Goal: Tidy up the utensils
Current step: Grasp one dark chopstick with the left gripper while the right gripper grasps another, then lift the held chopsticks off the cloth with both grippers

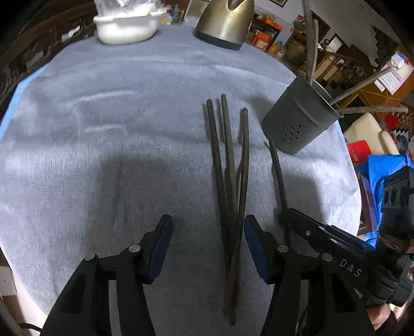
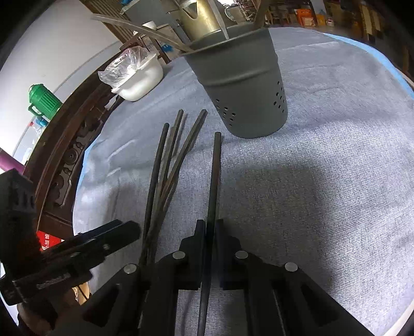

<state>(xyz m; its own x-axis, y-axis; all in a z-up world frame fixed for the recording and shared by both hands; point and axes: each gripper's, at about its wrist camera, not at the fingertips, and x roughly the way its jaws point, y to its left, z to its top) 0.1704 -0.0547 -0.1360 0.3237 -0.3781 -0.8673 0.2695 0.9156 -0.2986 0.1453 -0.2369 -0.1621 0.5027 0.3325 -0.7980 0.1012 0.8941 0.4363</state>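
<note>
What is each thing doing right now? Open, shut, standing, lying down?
left gripper: open, holding nothing.
right gripper: shut on one chopstick.
loose chopsticks: lying crossed on the cloth.
holder: upright, utensils inside.
white tub: upright, plastic bag inside.

Two fisheye views, each looking forward along a gripper's own fingers and down at a grey cloth-covered table point(image 1: 103, 129) from close above. The left wrist view faces across the table toward a white tub point(image 1: 125, 25) and a brass-coloured kettle point(image 1: 225, 23) at the far edge, with the right gripper point(image 1: 284, 217) entering at lower right. The right wrist view sits lower and nearer the grey utensil holder point(image 2: 245, 88), with the left gripper point(image 2: 124, 232) at lower left. Both views share the loose chopsticks point(image 1: 230, 165), the holder, tub and kettle.
</note>
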